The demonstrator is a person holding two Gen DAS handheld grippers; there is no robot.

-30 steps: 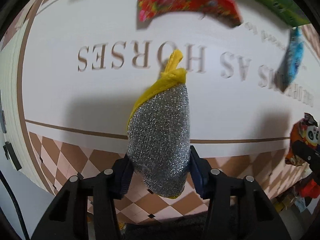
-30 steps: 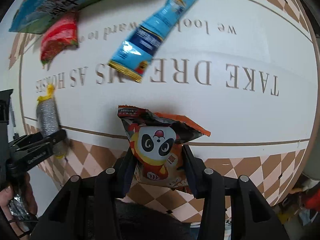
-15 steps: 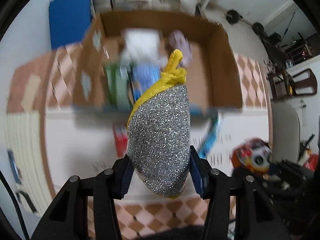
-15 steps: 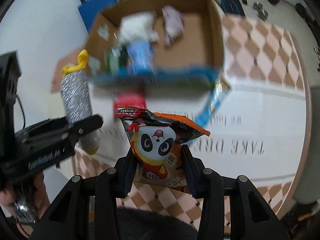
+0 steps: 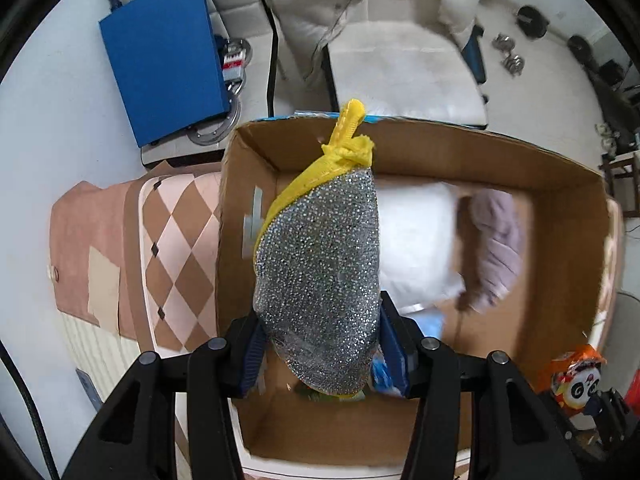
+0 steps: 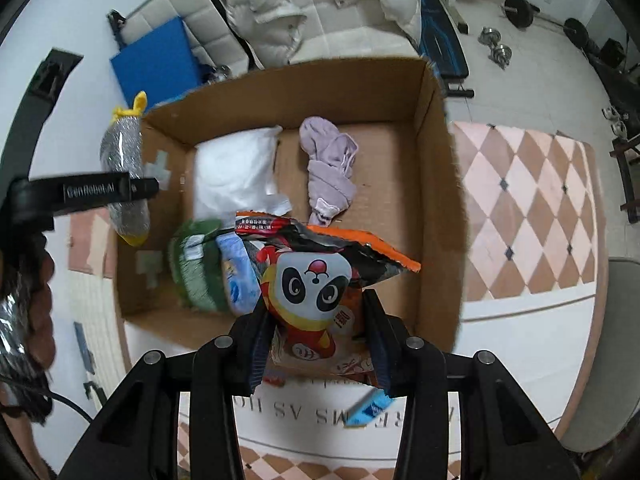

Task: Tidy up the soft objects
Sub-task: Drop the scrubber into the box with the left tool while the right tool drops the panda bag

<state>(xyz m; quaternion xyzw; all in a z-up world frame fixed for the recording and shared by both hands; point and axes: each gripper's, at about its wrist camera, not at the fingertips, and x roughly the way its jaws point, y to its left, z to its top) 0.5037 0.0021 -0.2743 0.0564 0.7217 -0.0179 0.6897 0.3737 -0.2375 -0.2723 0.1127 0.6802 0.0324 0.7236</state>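
The left hand-held gripper pinches a silver scrubber with a yellow loop, held over the left end of the box. The right hand-held gripper pinches a panda snack bag above the box's near edge. Inside lie a white pillow, a lilac cloth, and a green and a blue item. A blue packet waits on the table, so sorting looks well along, not finished.
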